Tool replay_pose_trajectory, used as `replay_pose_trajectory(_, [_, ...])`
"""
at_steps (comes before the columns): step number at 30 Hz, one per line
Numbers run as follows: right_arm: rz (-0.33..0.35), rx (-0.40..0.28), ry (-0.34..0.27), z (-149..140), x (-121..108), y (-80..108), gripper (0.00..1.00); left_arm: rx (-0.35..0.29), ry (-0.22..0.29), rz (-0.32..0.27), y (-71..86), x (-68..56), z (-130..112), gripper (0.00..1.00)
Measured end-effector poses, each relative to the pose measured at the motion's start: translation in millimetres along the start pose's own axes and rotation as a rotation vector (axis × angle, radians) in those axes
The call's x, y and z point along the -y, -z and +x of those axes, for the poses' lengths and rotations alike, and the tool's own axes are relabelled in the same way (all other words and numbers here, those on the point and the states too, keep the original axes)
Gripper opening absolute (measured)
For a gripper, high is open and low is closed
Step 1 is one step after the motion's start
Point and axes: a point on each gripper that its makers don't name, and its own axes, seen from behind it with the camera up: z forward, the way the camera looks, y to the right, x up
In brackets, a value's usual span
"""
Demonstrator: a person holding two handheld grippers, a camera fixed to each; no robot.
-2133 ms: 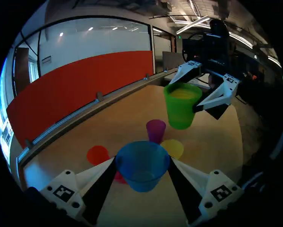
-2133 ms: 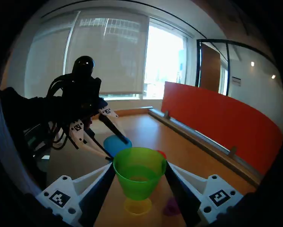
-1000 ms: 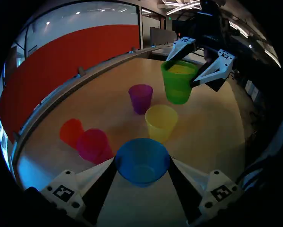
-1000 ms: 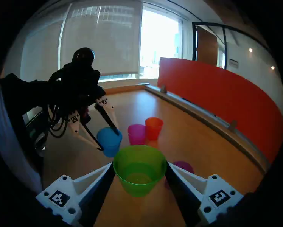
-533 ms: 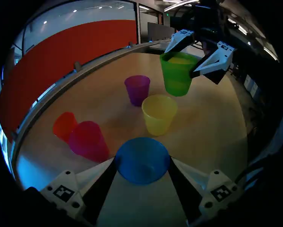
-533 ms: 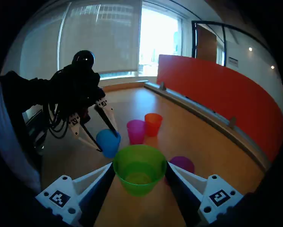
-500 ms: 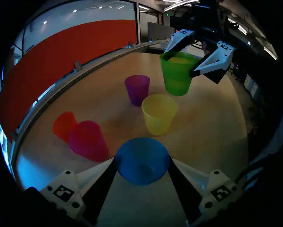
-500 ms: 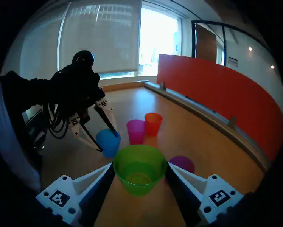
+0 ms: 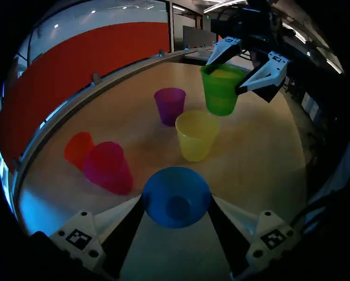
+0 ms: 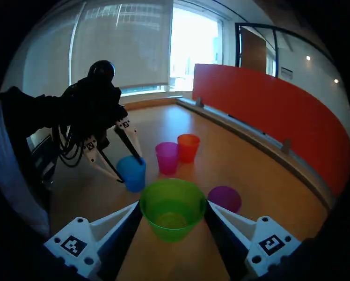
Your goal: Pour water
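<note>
fingers (image 9: 119,225) of the left gripper (image 9: 175,200) pinch a blue cup (image 9: 176,192) — right gripper (image 10: 172,204) fingers squeeze a green cup (image 10: 172,213) with water.

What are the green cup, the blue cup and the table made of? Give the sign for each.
The green cup looks like smooth translucent plastic: light glows through its wall. The blue cup seems the same, tinted and see-through. The table has a pale wood look with a soft sheen; solid wood, veneer or laminate cannot be told.
</note>
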Motion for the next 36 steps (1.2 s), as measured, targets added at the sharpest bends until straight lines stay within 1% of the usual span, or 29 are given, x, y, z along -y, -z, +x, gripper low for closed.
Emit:
replay_pose_trajectory(6, [-0.004, 0.013, -0.005, -9.0, 0.0, -0.6, 0.92, 0.017, -0.013, 0.007, 0.9, 1.0, -7.0, 0.90])
replay_pose_trajectory(10, [-0.002, 0.022, -0.009, -15.6, 0.9, -1.2, 0.93, 0.029, -0.020, 0.002, 2.3, -1.1, -10.5, 0.90])
replay_pose_trajectory(14, [-0.002, 0.031, -0.014, -22.2, 1.3, -1.8, 0.92, 0.036, -0.024, -0.005, 3.5, -4.0, -12.7, 0.94])
replay_pose_trajectory(26, [-0.003, 0.069, -0.034, -47.8, 2.8, -6.2, 0.92, 0.070, -0.019, 0.009, 9.1, -4.7, -23.5, 0.94])
replay_pose_trajectory(36, [0.004, 0.098, -0.039, -65.3, 5.1, -13.5, 0.92, 0.083, -0.033, 0.016, 14.2, -8.3, -27.0, 0.94])
